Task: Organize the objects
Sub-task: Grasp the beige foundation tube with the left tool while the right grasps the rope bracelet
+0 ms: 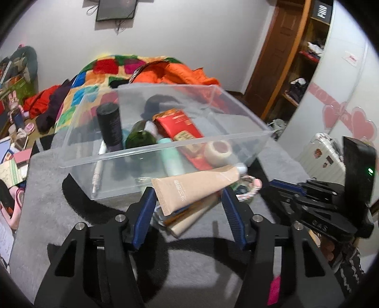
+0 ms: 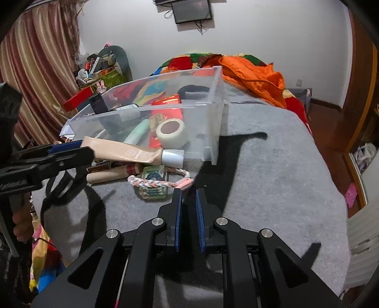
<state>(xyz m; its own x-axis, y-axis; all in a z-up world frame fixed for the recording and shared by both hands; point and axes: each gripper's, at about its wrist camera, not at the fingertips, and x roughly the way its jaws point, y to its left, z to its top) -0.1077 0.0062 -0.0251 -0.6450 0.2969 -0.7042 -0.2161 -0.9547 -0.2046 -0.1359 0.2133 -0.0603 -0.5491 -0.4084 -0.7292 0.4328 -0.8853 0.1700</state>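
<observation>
Beige tube (image 1: 196, 187) clamped crosswise in left fingers (image 1: 151, 201); right fingers (image 2: 200, 203) clenched, empty. Best lifted over bin (image 1: 165, 147) rim at twelve o'clock, then released.

Tape roll (image 2: 171, 130) inside bin (image 2: 214, 113)

White walls (image 2: 260, 35), striped curtains (image 2: 35, 59), wooden shelving (image 1: 296, 71), colourful bedding (image 1: 99, 71).

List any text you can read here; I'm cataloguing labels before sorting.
"FIIO": sideways white letters on the black box at top right; last letter uncertain.
Print on the beige tube: blurred, unreadable.
Print on the red tube: too small to read.
</observation>
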